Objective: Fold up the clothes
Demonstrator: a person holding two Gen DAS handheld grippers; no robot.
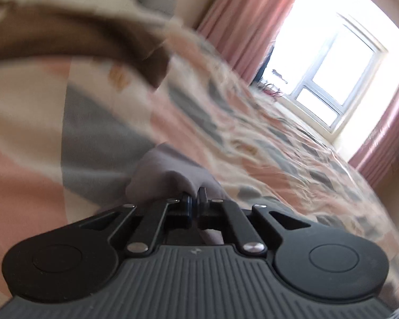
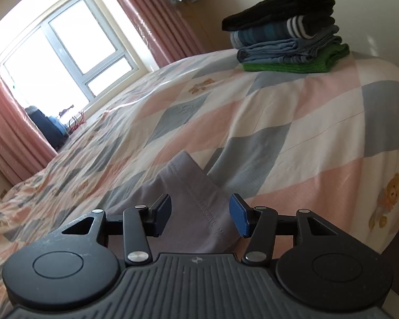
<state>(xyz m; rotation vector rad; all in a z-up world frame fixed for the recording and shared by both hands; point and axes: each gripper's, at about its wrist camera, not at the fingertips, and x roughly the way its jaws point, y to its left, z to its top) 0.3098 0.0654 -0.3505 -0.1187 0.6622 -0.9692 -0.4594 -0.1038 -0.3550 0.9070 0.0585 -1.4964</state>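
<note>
A lilac-grey garment (image 2: 191, 207) lies on the checked quilt (image 2: 252, 122) of a bed. My right gripper (image 2: 203, 212) is open just above it. Its blue pads (image 2: 239, 214) stand apart on either side of a stitched fold and do not press on the cloth. In the left wrist view the same garment (image 1: 170, 175) bunches up against my left gripper (image 1: 195, 199). Its black fingers are shut together on the edge of the cloth. The picture there is blurred by motion.
A stack of folded clothes (image 2: 284, 34), black on top and green at the bottom, sits at the far right of the bed. Beyond the bed are a bright window (image 2: 58, 53) and pink curtains (image 2: 151, 18). A blurred brown shape (image 1: 66, 37) crosses the upper left.
</note>
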